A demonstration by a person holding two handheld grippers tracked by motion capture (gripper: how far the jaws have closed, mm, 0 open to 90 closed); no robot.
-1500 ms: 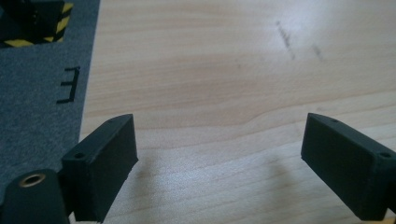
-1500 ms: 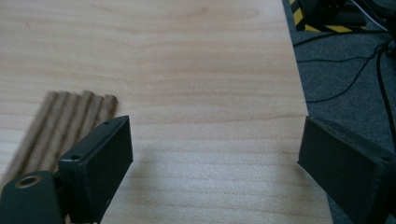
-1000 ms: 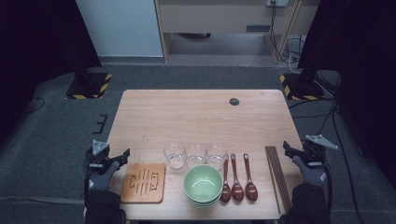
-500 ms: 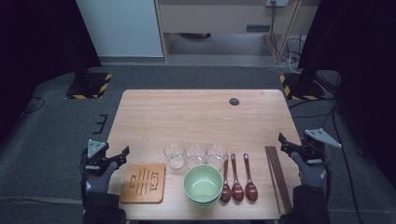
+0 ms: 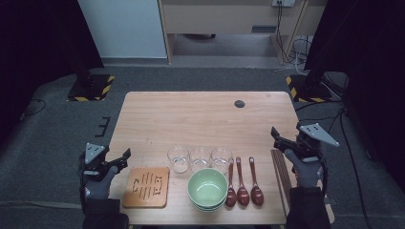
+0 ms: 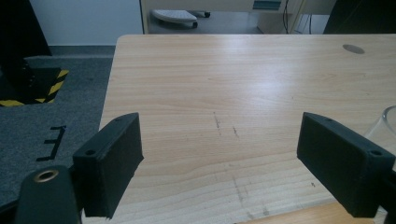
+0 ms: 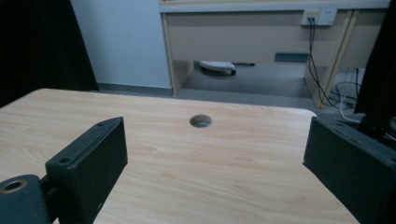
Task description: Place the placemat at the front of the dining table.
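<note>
My left gripper point(image 5: 121, 161) hovers off the table's front left corner, jaws open and empty, pointing towards the wooden trivet point(image 5: 146, 187). In the left gripper view the left gripper point(image 6: 224, 154) frames bare tabletop, with a glass rim point(image 6: 387, 122) at the right edge. My right gripper point(image 5: 277, 140) is raised over the table's right edge, above the chopsticks point(image 5: 282, 175), also open and empty. The right gripper point(image 7: 215, 154) looks across the table to a round hole point(image 7: 201, 121). Three clear glasses point(image 5: 200, 156), stacked green bowls point(image 5: 207, 188) and three dark red spoons point(image 5: 242, 183) lie between the hands.
The wooden table point(image 5: 200, 119) has a small round hole point(image 5: 239, 103) near its far right. Beyond it stand a white panel and a wooden desk with cables point(image 5: 286, 43). Black stand bases with yellow stripes point(image 5: 90, 88) sit on the grey floor at both sides.
The right gripper has risen and moved towards the far side over the table's right edge. The left gripper has lifted a little. Both stay open and empty.
</note>
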